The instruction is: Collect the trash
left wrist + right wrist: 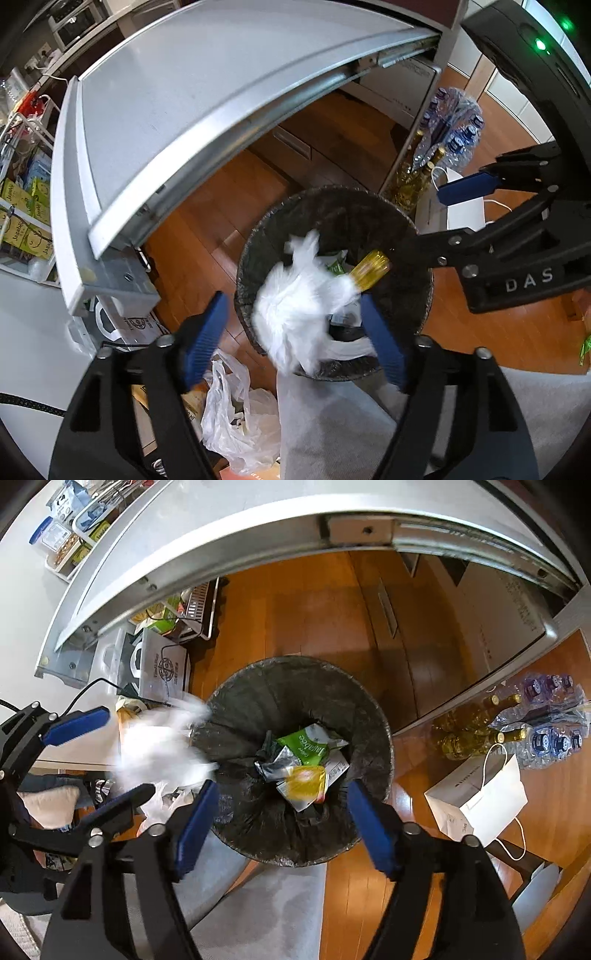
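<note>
A round bin with a black liner (332, 206) (258, 701) stands on the wooden floor. A blurred white plastic bag (299, 302) (159, 749) is in the air between the fingers of my left gripper (295, 332), over the bin's near-left rim; the jaws stand wide apart and do not touch it. My right gripper (280, 819) is open over the bin. A blurred yellow wrapper (306, 781) (371, 267) is in the air below it, above a green packet (306, 744) and foil scraps inside.
A grey pulled-out shelf (177, 110) (221, 524) hangs above the bin. Bottles and packed water (517, 727) stand at the right, with a white paper bag (480, 801). A clear plastic bag (236, 417) lies near the bin. A grey rug (266, 904) is at the bottom.
</note>
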